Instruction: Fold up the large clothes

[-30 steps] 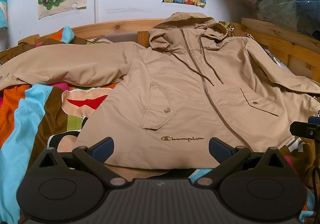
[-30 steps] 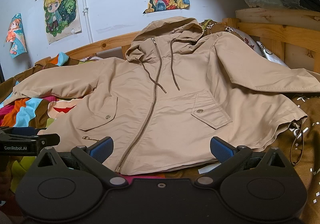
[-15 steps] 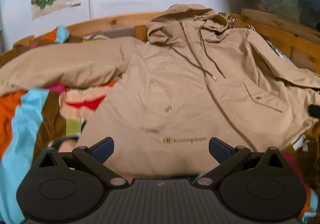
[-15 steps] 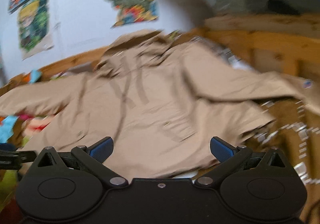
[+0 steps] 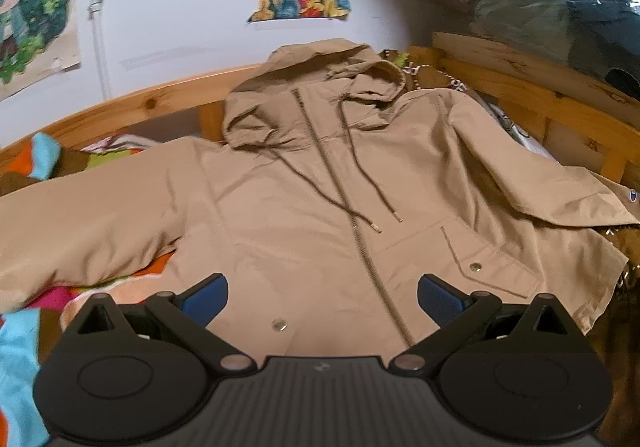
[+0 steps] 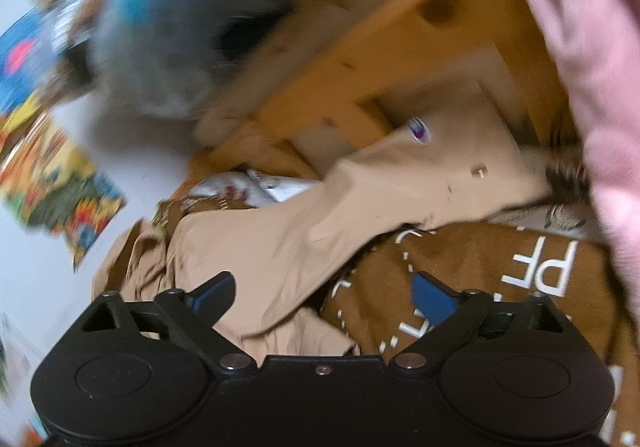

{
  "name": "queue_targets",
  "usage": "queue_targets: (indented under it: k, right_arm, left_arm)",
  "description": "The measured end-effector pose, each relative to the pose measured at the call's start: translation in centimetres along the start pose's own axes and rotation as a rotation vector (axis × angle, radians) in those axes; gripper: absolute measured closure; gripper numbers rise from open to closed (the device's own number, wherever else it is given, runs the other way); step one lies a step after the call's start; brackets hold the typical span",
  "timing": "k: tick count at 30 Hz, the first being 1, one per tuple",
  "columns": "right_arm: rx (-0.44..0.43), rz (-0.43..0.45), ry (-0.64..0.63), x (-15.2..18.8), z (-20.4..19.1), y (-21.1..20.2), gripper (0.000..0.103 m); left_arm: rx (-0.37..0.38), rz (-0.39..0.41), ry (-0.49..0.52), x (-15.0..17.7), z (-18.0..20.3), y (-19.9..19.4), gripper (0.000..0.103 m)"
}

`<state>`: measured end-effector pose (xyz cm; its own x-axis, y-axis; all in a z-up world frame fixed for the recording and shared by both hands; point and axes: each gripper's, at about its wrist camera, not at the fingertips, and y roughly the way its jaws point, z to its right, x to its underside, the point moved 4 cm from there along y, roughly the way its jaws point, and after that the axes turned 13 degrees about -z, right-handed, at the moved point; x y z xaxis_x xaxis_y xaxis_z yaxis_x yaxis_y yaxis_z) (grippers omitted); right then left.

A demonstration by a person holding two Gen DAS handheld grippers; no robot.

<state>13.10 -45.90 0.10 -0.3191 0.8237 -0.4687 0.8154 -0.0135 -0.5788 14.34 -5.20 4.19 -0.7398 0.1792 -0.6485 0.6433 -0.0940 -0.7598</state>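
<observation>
The jacket lies flat on the bed, front side up, zip closed, hood at the far end by the wall. Both sleeves are spread out to the sides. No fold is made yet.

The left gripper hangs over the bottom middle of the jacket. Its jaws are wide apart and hold nothing.

The right gripper points at the right sleeve, which runs out over a brown blanket toward the wooden bed rail. Its jaws are wide apart too and hold nothing. This view is blurry, so small things are hard to tell.

The step in hand looks like folding the right sleeve in. To do it well, grab the sleeve near the cuff, not in the middle, so it does not droop. Pinch only the sleeve cloth, not the blanket under it. Lift it a little and lay it straight across the chest. The cloth looks thin and slippery, so hold it tight. The left gripper can press the body down so the jacket does not slide.
</observation>
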Motion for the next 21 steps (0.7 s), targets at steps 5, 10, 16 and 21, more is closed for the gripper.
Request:
queue_targets:
  k: [5,10,16,21]
  right_arm:
    - [0.035,0.014,0.199,-3.0,0.3,3.2,0.024]
    - [0.198,0.102,0.391,-3.8,0.7,4.6,0.071]
    - [0.256,0.324,0.237,-3.8,-3.0,3.6,0.096]
    - [0.138,0.531,-0.263,-3.7,-14.6,3.3,0.100]
  left_arm:
    - [0.036,-0.024,0.010,0.2,0.0,1.7,0.000]
    - [0.040,-0.055,0.000,2.4,-2.2,2.8,0.000]
    - [0.044,-0.081,-0.070,4.3,-6.6,3.0,0.000]
    - [0.063,-0.034,-0.131,4.7,-9.9,2.6,0.001]
